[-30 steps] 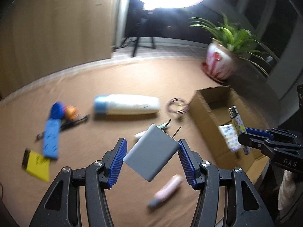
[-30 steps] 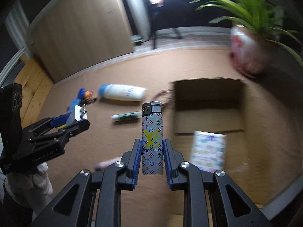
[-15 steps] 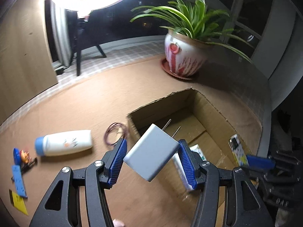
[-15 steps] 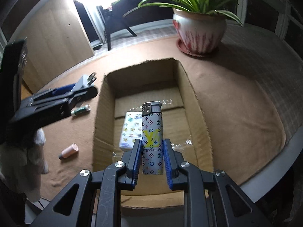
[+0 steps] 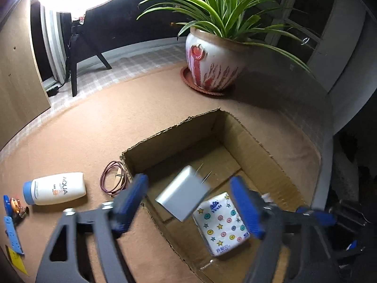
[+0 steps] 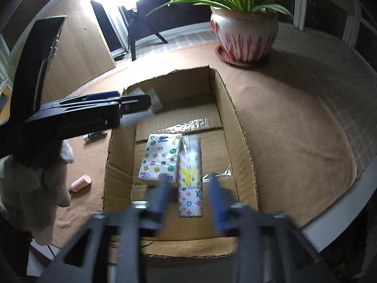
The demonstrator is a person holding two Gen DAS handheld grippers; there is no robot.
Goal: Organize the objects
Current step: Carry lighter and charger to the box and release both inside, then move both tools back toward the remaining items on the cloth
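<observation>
Cardboard walls of the box [image 5: 256, 146] now ring both tools. A second ago each held its thing clamped; now both sets of jaws are opening. The left gripper [image 5: 193, 202] has let go of the white charger [image 5: 182, 194], which is dropping clear of the pads above the box's near left corner. The right gripper [image 6: 189, 188] has released the lighter [image 6: 190, 184], blurred, beside the tissue pack [image 6: 160, 158] on the box floor. Two more items look sorted. The far half of the box floor is bare; bottle [image 5: 55, 188] and cord [image 5: 113, 176] remain on the table [image 5: 141, 108] left of it.
</observation>
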